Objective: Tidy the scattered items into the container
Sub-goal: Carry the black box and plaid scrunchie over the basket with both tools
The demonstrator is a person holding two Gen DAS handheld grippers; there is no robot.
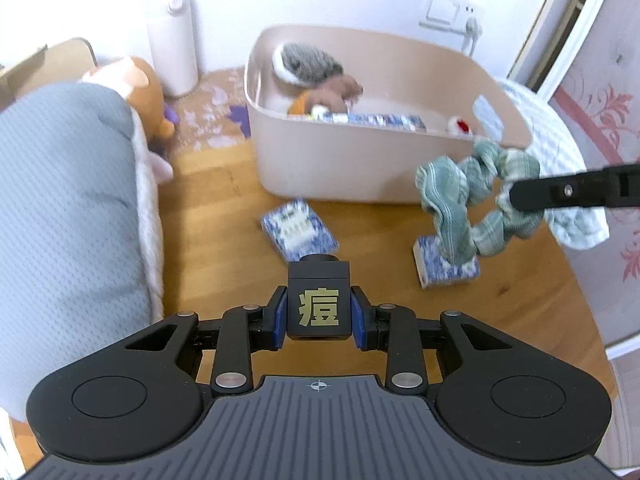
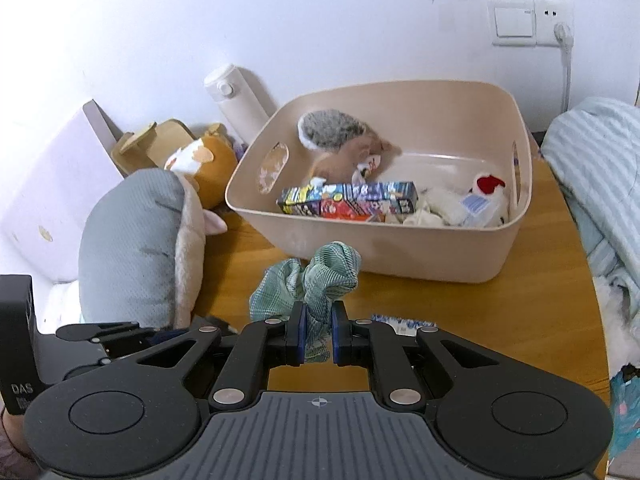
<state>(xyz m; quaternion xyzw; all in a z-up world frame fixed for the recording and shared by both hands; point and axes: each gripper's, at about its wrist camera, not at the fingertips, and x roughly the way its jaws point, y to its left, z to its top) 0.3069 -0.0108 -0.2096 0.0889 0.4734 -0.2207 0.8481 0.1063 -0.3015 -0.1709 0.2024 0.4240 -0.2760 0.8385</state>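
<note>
A beige plastic tub (image 1: 336, 160) (image 2: 400, 256) stands on the wooden table and holds plush toys and a colourful box (image 2: 348, 198). My left gripper (image 1: 319, 314) is shut on a black block with a gold character (image 1: 319, 300), held above the table. My right gripper (image 2: 318, 336) is shut on a green scrunchie (image 2: 316, 280), which hangs in front of the tub; in the left wrist view the scrunchie (image 1: 472, 200) dangles from the right finger (image 1: 560, 192). Two blue-and-white packets (image 1: 298, 232) (image 1: 440, 270) lie on the table.
A grey cushion (image 1: 68, 208) (image 2: 132, 244) and an orange plush (image 2: 208, 160) lie at the left. A white bottle (image 1: 172, 44) stands by the wall. A light blue cloth (image 2: 600, 184) lies at the right table edge.
</note>
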